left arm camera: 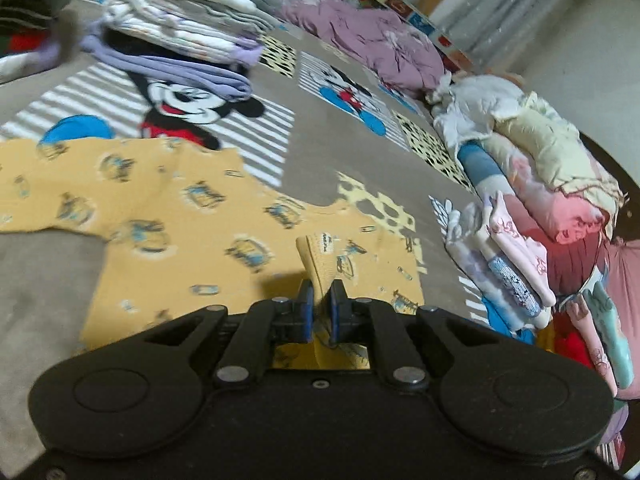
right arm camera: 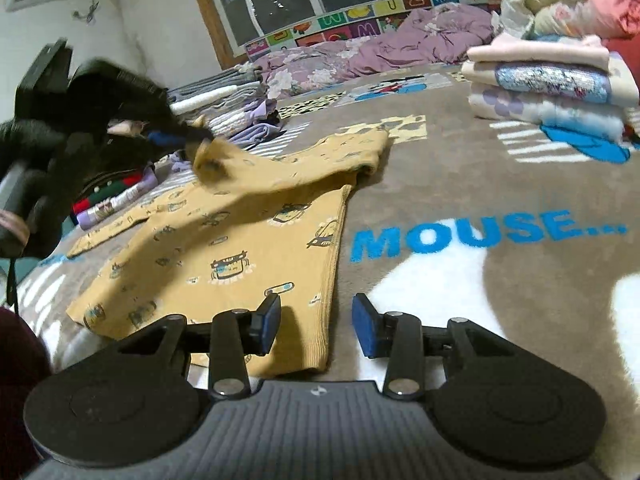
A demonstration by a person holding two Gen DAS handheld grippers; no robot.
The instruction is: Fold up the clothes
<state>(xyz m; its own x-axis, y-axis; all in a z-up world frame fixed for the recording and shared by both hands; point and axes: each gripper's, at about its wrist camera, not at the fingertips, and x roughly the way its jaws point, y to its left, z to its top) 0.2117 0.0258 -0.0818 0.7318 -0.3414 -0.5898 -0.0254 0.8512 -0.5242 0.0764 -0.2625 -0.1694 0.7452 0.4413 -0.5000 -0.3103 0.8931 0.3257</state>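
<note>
Yellow printed shirt point(right arm camera: 240, 248) spread flat on the grey cartoon-mouse blanket point(right arm camera: 440, 184), one sleeve cuff point(left arm camera: 320, 256) pinched and lifted off the rest. Left gripper point(left arm camera: 319, 300) doing the pinching, jaws clamped tight on that cuff. Right gripper point(right arm camera: 316, 322) down at the shirt's near hem, jaws wide apart, nothing between them. Folded stacks point(right arm camera: 552, 80) off to the right, another folded pile point(left arm camera: 176, 28) on the far left, rumpled purple bedding point(left arm camera: 360, 36) behind.

Dim indoor light, soft shadows, fisheye-bent edges, motion blur at left.
</note>
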